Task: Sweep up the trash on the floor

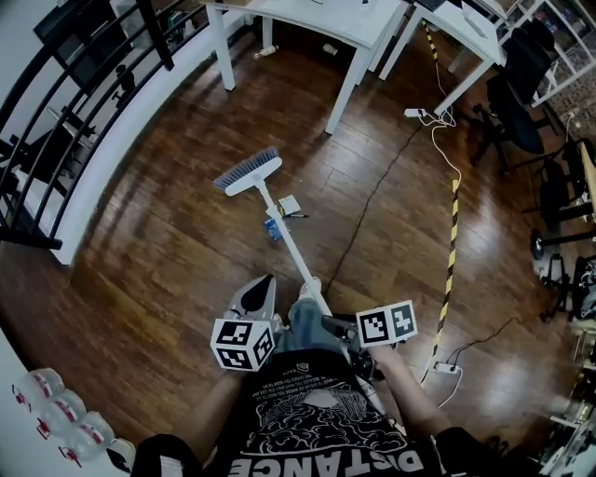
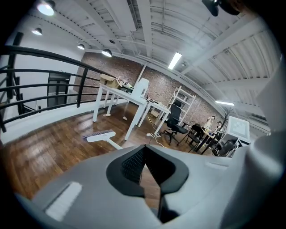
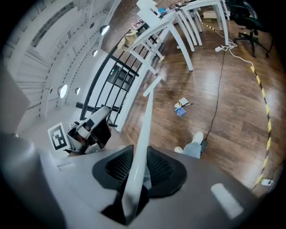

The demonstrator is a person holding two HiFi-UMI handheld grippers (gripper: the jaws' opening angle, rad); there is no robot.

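broom (image 1: 251,175) stands on open floor (image 1: 168,244), well apart from table legs (image 1: 343,91).

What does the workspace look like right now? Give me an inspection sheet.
Surface: wooden floor, glossy.
Job's things: broom, head past the trash; white paper and blue scrap beside its handle.
Clutter: bottles at lower left.
Grippers: right gripper shut on the broom; left gripper shut, empty.
Cables: black cable and white cable on the floor right of the trash; yellow-black strip too.
Surroundings: white tables, black railing, office chair.
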